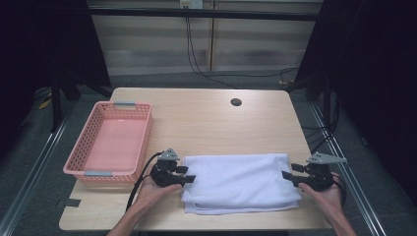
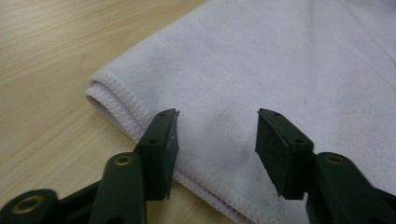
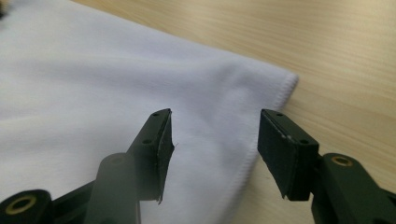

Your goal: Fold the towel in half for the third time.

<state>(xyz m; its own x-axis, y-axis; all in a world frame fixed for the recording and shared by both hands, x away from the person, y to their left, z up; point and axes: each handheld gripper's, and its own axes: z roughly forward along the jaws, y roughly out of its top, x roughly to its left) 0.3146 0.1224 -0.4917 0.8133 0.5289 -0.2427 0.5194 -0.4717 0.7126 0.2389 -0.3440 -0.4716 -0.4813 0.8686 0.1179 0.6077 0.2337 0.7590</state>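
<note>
A folded white towel lies flat on the near part of the wooden table, its layered hemmed edges showing at the front. My left gripper is at the towel's left end, held in a hand. In the left gripper view the towel lies under the left gripper, whose jaws stand apart just over its near corner edge with nothing pinched. My right gripper is at the towel's right end. The right gripper also stands open, over the hemmed right edge of the towel.
A pink perforated basket with grey handles stands empty at the table's left side, close to my left gripper. A round cable hole sits at the back of the table. Bare wood stretches behind the towel. The table's right edge is near my right hand.
</note>
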